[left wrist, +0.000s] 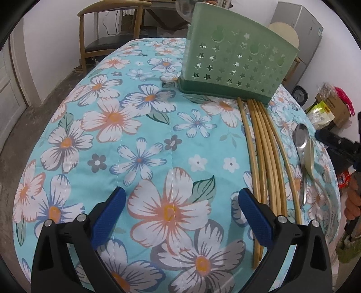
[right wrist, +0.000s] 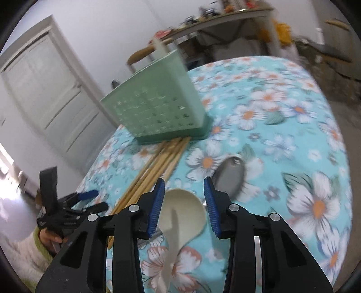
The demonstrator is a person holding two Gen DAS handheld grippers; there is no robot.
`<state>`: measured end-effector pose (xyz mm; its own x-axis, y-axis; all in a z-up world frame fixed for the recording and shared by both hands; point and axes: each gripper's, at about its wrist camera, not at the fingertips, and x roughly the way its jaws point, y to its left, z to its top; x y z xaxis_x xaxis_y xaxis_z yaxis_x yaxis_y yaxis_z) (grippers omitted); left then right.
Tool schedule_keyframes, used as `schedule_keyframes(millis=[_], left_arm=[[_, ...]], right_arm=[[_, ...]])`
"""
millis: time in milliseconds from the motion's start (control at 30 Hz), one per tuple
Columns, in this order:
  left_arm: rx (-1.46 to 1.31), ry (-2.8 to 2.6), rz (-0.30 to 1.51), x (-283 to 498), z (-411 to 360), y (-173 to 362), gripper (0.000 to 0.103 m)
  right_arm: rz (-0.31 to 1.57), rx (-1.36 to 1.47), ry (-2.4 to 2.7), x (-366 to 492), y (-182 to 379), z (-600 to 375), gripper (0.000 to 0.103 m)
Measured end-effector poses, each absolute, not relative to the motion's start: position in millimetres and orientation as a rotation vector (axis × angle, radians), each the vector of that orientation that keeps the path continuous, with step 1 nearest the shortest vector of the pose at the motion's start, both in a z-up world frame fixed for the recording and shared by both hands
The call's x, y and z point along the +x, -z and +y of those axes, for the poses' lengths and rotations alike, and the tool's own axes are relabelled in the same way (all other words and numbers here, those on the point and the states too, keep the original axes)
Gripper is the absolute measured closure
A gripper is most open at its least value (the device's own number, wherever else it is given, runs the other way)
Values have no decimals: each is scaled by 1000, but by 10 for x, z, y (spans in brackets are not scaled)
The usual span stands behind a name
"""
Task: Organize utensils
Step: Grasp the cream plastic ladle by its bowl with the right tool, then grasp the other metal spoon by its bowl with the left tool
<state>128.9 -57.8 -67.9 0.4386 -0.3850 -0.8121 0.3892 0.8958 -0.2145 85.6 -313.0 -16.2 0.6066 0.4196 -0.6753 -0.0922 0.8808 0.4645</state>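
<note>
A green perforated utensil holder (left wrist: 237, 60) stands on the floral tablecloth (left wrist: 126, 139); it also shows in the right wrist view (right wrist: 155, 108). Several bamboo chopsticks (left wrist: 264, 162) lie in front of it, also in the right wrist view (right wrist: 158, 164). A metal spoon (left wrist: 301, 144) and a cream spoon (left wrist: 310, 155) lie to their right. My left gripper (left wrist: 181, 196) is open and empty over the cloth, left of the chopsticks. My right gripper (right wrist: 183, 187) is open, jaws astride the cream spoon's bowl (right wrist: 182, 214); the metal spoon (right wrist: 230, 173) lies just beyond.
A wooden chair (left wrist: 108, 33) stands behind the table at the far left. A grey cabinet (left wrist: 300, 33) and boxes (left wrist: 331, 108) are off the right edge. A white door (right wrist: 45, 90) and a cluttered shelf (right wrist: 221, 18) show in the right wrist view.
</note>
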Motion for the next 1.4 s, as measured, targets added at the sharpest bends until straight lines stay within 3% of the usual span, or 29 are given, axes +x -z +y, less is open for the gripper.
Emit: schedule_keyframes(millis=[133, 233, 433, 533, 733, 800, 867, 933, 1000, 1400], left_arm=[[-42, 505, 993, 1315, -504, 579, 6], [-26, 535, 915, 1297, -507, 374, 6], [12, 635, 791, 1304, -735, -52, 6], [12, 679, 783, 1330, -893, -139, 14], [-30, 744, 816, 1288, -1047, -112, 27], [-35, 750, 831, 1259, -1097, -72, 30], [-33, 751, 843, 1255, -1104, -47, 34], [-30, 750, 848, 1252, -1099, -35, 36], [-27, 747, 850, 1262, -1102, -28, 39], [6, 855, 862, 1318, -1450, -119, 49]], right_arm=[[931, 423, -376, 906, 284, -3134, 67], [938, 418, -412, 871, 302, -3126, 79], [940, 402, -434, 793, 302, -3088, 87], [922, 418, -442, 787, 277, -3098, 84], [934, 399, -473, 904, 308, -3058, 68], [961, 378, -492, 938, 361, -3011, 67], [976, 345, -496, 933, 389, -2965, 74], [986, 314, -498, 907, 407, -2918, 91], [982, 285, -480, 859, 405, -2899, 96], [843, 386, -374, 456, 153, -3372, 97]])
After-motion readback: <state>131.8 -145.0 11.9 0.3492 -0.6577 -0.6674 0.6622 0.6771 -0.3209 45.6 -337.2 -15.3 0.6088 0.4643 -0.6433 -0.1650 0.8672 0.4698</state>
